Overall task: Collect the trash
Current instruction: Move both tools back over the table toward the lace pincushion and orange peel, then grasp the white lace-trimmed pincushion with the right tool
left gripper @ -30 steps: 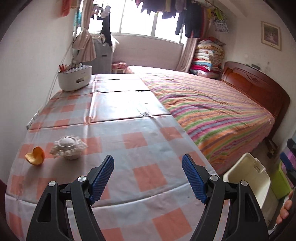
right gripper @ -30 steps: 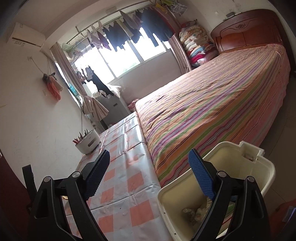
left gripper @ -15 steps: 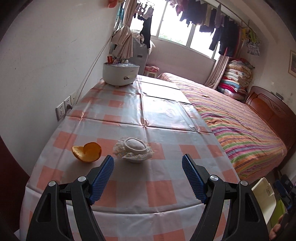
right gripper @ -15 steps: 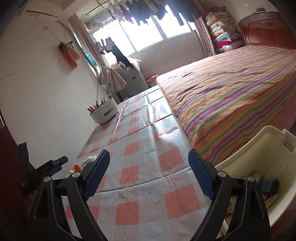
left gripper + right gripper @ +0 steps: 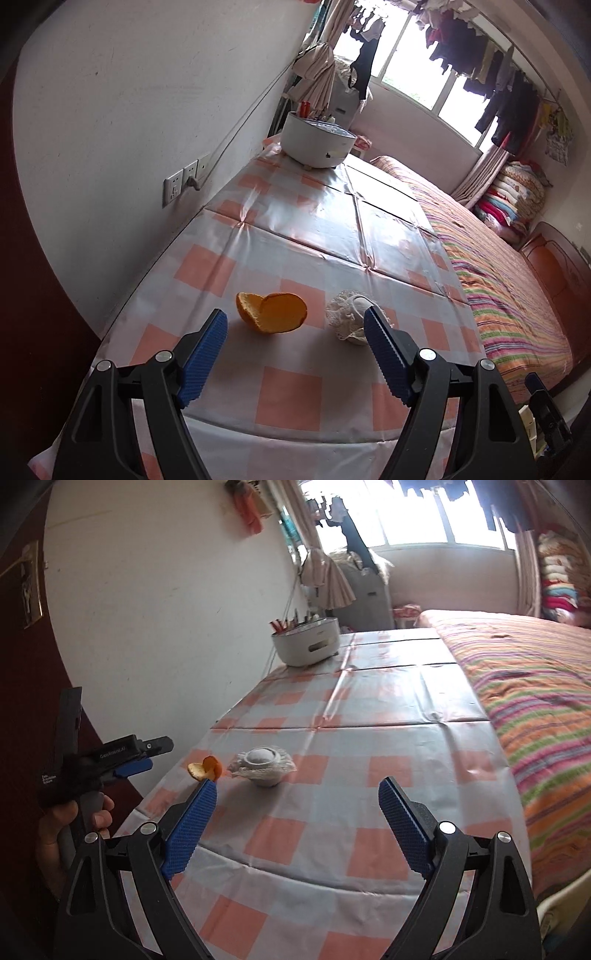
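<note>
An orange peel (image 5: pixel 271 312) lies on the checked tablecloth (image 5: pixel 280 398) near the table's front left. A white foam fruit net with a pale round thing in it (image 5: pixel 349 319) lies just right of it. My left gripper (image 5: pixel 295 354) is open and empty, just short of the peel, which sits between its fingers' lines. In the right wrist view the peel (image 5: pixel 205 768) and the net (image 5: pixel 263 765) lie ahead. My right gripper (image 5: pixel 297 823) is open and empty above the table's front edge. The left gripper (image 5: pixel 147 755) shows at the left, held by a hand.
A white round container with pens (image 5: pixel 317 142) stands at the table's far end by the wall. A wall socket (image 5: pixel 183 182) is at the left. A striped bed (image 5: pixel 535 686) runs along the table's right side. A cream bin's rim (image 5: pixel 565 897) shows at the lower right.
Both grippers have swung left and towards the table. The left one has come closer to the peel. The bin has nearly left the right wrist view. Both stay open.
</note>
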{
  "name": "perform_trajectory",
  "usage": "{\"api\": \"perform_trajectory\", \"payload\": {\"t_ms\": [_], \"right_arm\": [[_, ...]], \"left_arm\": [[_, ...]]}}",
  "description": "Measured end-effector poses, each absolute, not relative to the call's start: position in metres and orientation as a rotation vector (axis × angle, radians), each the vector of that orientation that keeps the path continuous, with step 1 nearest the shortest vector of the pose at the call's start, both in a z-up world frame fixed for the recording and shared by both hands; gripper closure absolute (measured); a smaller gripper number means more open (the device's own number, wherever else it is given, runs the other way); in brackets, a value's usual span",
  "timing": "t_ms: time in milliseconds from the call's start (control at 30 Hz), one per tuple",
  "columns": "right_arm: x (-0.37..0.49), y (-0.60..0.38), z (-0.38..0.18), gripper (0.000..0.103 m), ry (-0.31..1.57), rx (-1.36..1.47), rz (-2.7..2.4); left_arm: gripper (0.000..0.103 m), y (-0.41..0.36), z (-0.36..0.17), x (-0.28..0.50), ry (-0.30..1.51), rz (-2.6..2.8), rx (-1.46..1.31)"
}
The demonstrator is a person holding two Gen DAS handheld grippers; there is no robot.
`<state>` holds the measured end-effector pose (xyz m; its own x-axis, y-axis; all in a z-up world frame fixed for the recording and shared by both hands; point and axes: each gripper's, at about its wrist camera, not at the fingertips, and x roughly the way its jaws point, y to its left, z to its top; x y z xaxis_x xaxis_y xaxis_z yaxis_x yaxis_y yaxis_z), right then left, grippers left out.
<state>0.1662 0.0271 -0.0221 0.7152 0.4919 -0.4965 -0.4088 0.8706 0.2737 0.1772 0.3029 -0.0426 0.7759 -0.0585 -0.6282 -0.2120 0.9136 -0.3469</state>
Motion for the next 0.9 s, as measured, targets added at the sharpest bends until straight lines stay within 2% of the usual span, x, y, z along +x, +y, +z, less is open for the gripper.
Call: {"api": "perform_trajectory", "payload": {"t_ms": [333,900], "right_arm": [[0.229,0.124,-0.049,0.015,0.710,-0.100,0.611],[0.290,0.185,-0.081,0.016,0.839,-0.286,0.564]], "left_arm": [[0.029,0.341,-0.044,0.179,0.698,0.150,-0.538],[0.029,0.354,-0.047,0.188,0.733,0.156,-0.613]]}}
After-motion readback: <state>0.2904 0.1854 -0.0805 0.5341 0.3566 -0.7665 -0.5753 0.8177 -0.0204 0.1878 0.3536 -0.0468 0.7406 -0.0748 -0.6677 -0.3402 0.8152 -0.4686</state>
